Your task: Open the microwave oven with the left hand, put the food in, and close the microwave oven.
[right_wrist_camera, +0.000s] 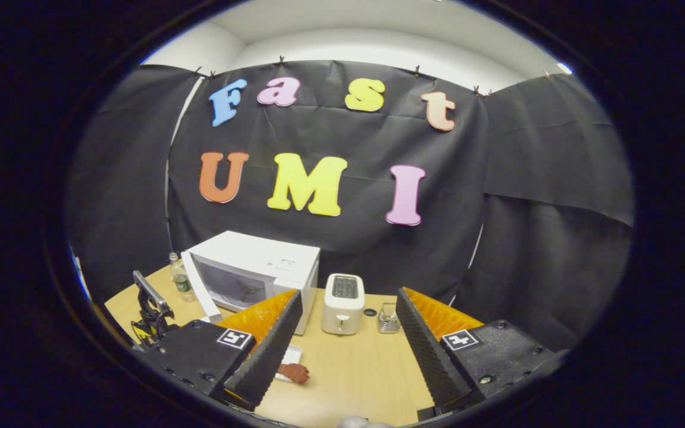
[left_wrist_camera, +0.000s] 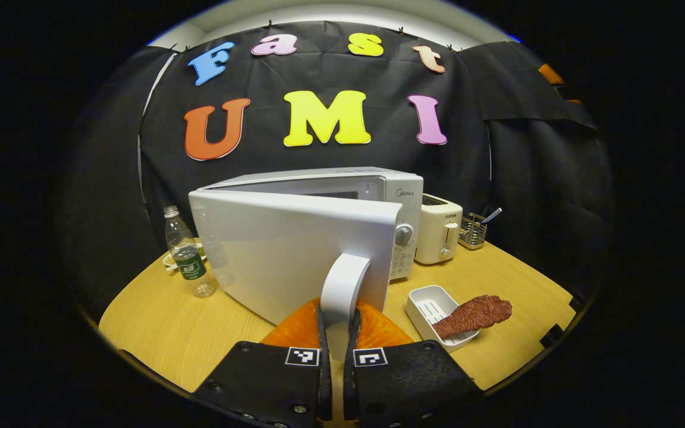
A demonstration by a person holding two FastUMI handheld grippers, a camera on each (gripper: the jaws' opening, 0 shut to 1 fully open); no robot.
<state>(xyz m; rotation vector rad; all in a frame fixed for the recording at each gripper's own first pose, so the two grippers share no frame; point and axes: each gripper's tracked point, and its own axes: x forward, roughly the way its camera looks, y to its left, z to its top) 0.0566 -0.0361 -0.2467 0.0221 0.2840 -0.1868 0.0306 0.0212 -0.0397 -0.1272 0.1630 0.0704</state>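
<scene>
Fingers of the left gripper (left_wrist_camera: 338,324) pinch the white door handle (left_wrist_camera: 342,285); we see the microwave (left_wrist_camera: 319,238) door half open. Right gripper (right_wrist_camera: 342,342) spread above the table (right_wrist_camera: 348,368), brown food (right_wrist_camera: 295,373) just left.

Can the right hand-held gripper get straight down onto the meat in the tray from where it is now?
Probably yes: right hand-held gripper hangs open above the table, and the meat lies uncovered on the white tray.

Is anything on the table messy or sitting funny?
Only the meat: it lies half out of its white tray, hanging over the rim onto the table. Nothing looks spilled or broken.
</scene>
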